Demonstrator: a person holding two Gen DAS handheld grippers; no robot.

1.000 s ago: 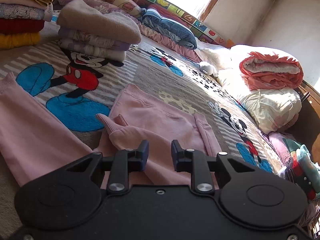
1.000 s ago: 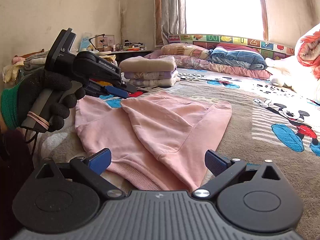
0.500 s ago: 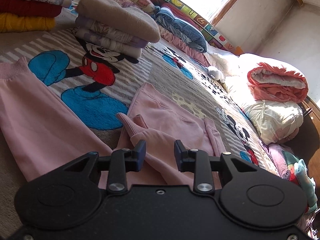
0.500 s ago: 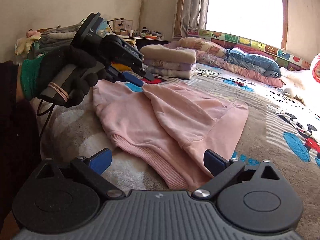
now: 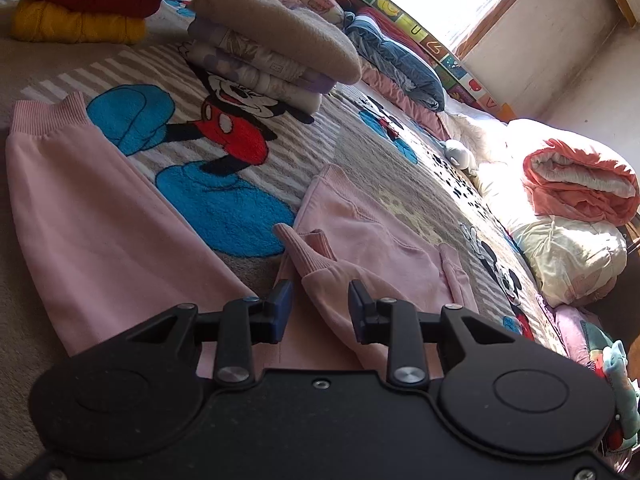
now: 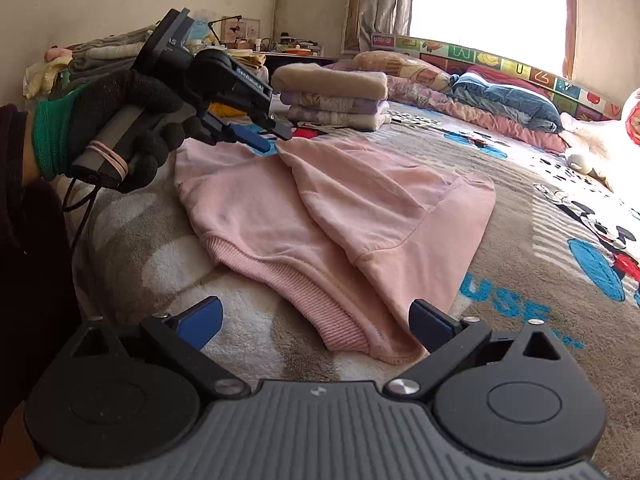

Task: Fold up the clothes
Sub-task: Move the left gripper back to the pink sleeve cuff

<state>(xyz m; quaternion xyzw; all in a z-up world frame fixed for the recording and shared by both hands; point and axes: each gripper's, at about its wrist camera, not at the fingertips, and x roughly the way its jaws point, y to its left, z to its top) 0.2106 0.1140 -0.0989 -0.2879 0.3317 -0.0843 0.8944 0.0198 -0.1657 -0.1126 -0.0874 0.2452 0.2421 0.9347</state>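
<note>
Left wrist view: a pink sweatshirt (image 5: 384,248) lies spread on a cartoon-print blanket (image 5: 224,120) covering the bed, in front of a stack of folded clothes (image 5: 272,52). One sleeve (image 5: 320,268) is already laid across the sweatshirt's body, its ribbed cuff pointing toward the stack. The left gripper (image 5: 320,308) hovers over that sleeve, its jaws a little apart, having just been opening, and clamping nothing. Right wrist view: the left gripper (image 6: 268,136), in a gloved hand (image 6: 120,120), sits at the sweatshirt's (image 6: 340,216) far edge, nearest the stack. The right gripper (image 6: 316,326) is spread wide and empty, just short of the ribbed hem (image 6: 312,296). The sleeve fold looks finished; the next move likely calls for gripping the hem and folding it toward the stack.
</note>
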